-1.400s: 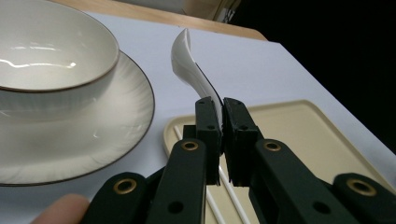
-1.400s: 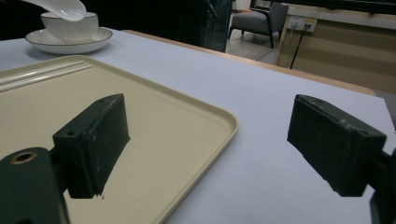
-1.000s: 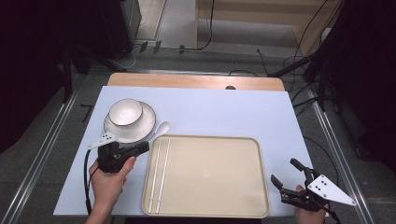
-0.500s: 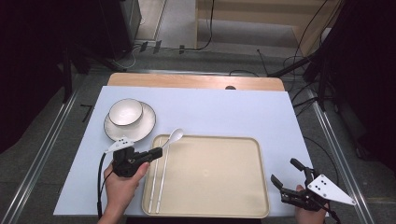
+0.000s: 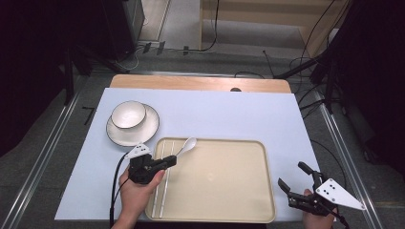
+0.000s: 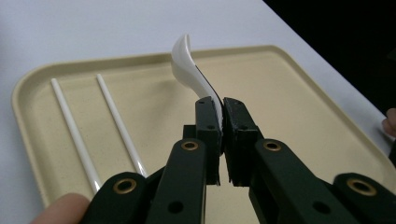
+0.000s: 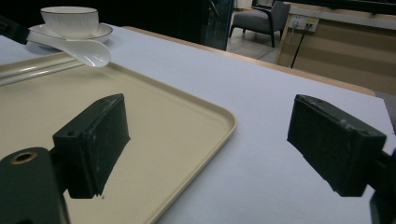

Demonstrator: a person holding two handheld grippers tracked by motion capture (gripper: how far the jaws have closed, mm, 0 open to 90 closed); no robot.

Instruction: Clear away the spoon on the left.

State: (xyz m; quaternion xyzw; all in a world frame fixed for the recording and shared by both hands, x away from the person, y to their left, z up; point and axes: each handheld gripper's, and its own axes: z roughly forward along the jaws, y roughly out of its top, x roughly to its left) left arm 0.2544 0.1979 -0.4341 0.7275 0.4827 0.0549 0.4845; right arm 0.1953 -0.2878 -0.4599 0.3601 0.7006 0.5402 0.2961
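The table (image 5: 229, 114) carries a beige tray (image 5: 229, 191) toward its near edge, and up at the far left a bowl (image 5: 128, 114) sits on a saucer (image 5: 145, 130). Two white chopsticks (image 5: 162, 181) lie side by side along the tray's left end. The right gripper (image 5: 300, 187) rests off the tray's right corner with its jaws wide apart, holding nothing. The left gripper (image 5: 168, 162) is clamped on the handle end of a white spoon (image 5: 187, 145) — the bowl end juts out over the tray's far-left corner, lifted clear of the surface. The spoon looks like glazed ceramic: light and stiff, but smooth and likely slippery, and apt to chip if dropped. The handle is the sensible place to grip it, and the pads (image 6: 209, 116) pinch only its very tip — a hold that could let it pivot, so it wants lowering gently.
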